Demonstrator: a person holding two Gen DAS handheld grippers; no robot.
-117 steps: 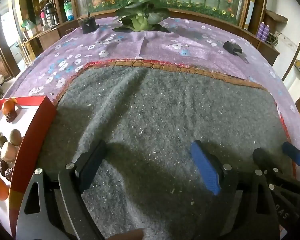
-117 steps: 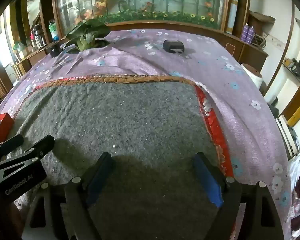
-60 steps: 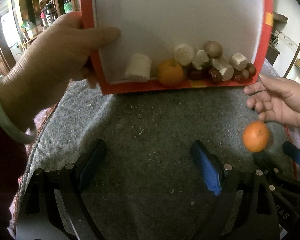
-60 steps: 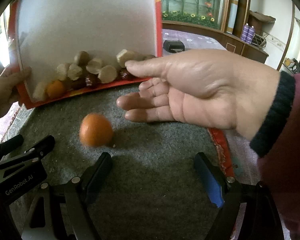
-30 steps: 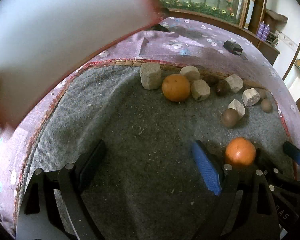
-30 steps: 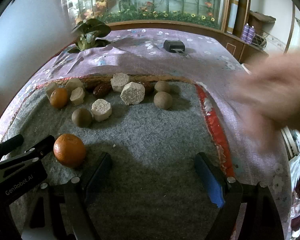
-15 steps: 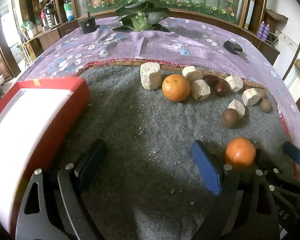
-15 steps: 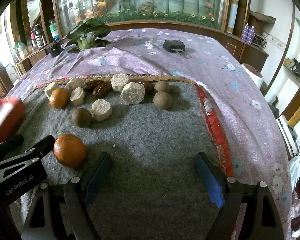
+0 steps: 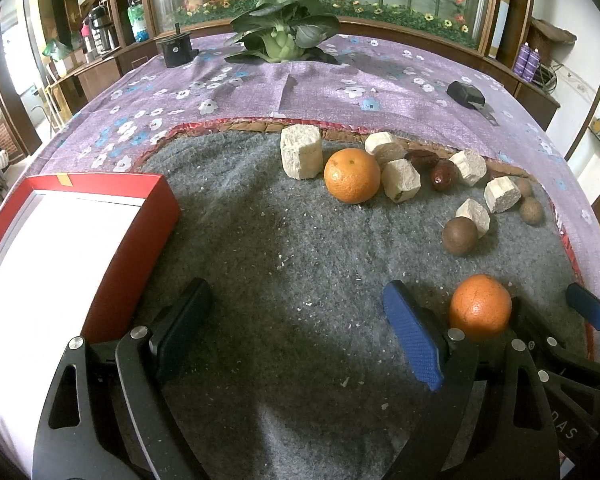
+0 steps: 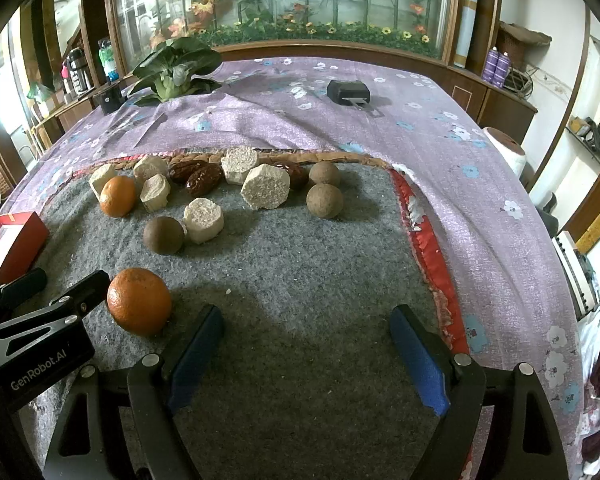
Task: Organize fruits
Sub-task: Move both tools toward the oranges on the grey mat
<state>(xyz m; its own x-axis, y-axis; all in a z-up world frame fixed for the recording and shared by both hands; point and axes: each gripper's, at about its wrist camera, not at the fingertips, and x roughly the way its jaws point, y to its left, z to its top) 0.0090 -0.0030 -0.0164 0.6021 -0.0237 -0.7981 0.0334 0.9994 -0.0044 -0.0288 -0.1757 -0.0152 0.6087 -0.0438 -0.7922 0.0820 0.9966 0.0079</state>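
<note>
Fruit lies loose on a grey felt mat (image 9: 292, 264). One orange (image 9: 480, 307) (image 10: 139, 301) rests near the front, between the two grippers. A second orange (image 9: 352, 176) (image 10: 118, 196) sits at the far edge among pale beige chunks (image 9: 301, 152) (image 10: 265, 191), dark red dates (image 9: 443, 175) (image 10: 203, 179) and brown round fruits (image 9: 460, 236) (image 10: 324, 201). An empty red box with a white inside (image 9: 60, 240) (image 10: 10, 240) lies at the left. My left gripper (image 9: 296, 332) is open over bare mat. My right gripper (image 10: 306, 344) is open too, holding nothing.
The mat lies on a purple flowered tablecloth (image 9: 260, 92). A leafy green vegetable (image 9: 280, 36) (image 10: 172, 68), a black cylinder (image 9: 176, 50) and a small black device (image 10: 348, 91) sit further back. A glass cabinet with flowers runs behind the table.
A person's hands tipped the red box and emptied the fruit onto the mat, then set the box down at the left and withdrew. Both grippers stayed still.
</note>
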